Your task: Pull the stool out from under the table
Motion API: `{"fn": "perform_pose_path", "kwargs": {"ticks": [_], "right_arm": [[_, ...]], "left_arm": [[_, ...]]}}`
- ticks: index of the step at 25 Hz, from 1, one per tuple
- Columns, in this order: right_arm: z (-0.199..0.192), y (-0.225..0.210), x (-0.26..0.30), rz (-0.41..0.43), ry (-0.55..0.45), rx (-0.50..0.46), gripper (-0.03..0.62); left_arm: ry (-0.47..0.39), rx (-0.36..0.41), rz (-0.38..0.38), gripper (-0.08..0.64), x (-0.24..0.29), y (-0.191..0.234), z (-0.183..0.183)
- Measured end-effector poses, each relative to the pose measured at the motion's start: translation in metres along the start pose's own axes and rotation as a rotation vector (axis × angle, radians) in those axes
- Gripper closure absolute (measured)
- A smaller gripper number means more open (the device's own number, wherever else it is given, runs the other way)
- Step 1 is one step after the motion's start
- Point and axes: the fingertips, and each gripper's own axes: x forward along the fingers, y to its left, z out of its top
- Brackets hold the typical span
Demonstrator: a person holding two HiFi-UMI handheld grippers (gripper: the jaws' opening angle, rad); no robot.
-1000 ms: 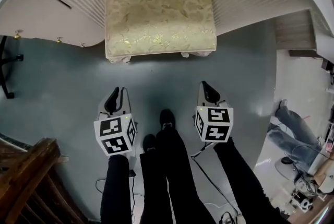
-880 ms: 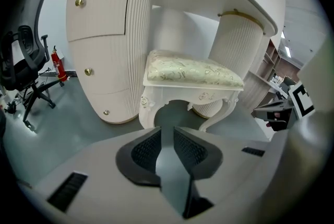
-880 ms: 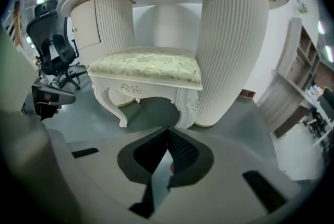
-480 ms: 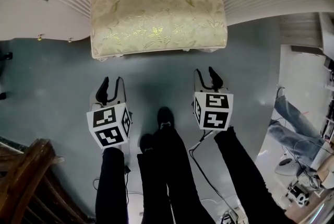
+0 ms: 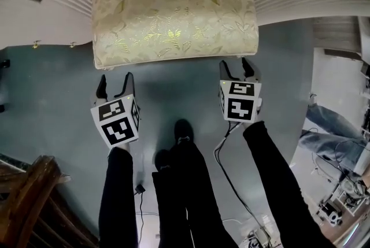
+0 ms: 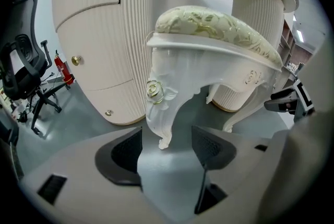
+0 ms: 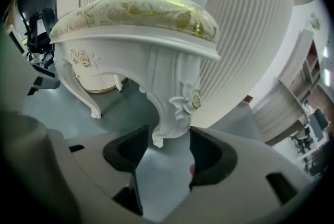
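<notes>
Two grippers hang low over the grey floor (image 5: 63, 102): left gripper (image 5: 115, 82) and right gripper (image 5: 237, 69), both with jaws spread, gripping nothing. One carved front leg stands untouched at each one's jaw tips. Beyond them, the single cushioned stool (image 5: 173, 7) sits between the table's two ribbed pedestals (image 6: 99, 56).

The floor (image 5: 49, 96) is grey-blue and smooth. In the head view, dark wooden furniture (image 5: 26, 200) stands at 7 o'clock. In the left gripper view, a black office chair (image 6: 22, 63) and a red fire extinguisher (image 6: 62, 68) stand at 9 o'clock.
</notes>
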Motion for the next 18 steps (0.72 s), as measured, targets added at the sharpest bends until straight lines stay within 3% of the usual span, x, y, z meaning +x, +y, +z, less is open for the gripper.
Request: {"fn": "perform_pose_path", "kwargs": {"ticks": [18], "right_arm": [[0.015,-0.01,0.035,-0.047,-0.085,0.085,0.347]], "left_arm": [[-0.052,0.026,0.055,0.261,0.047,0.01,0.019]]}}
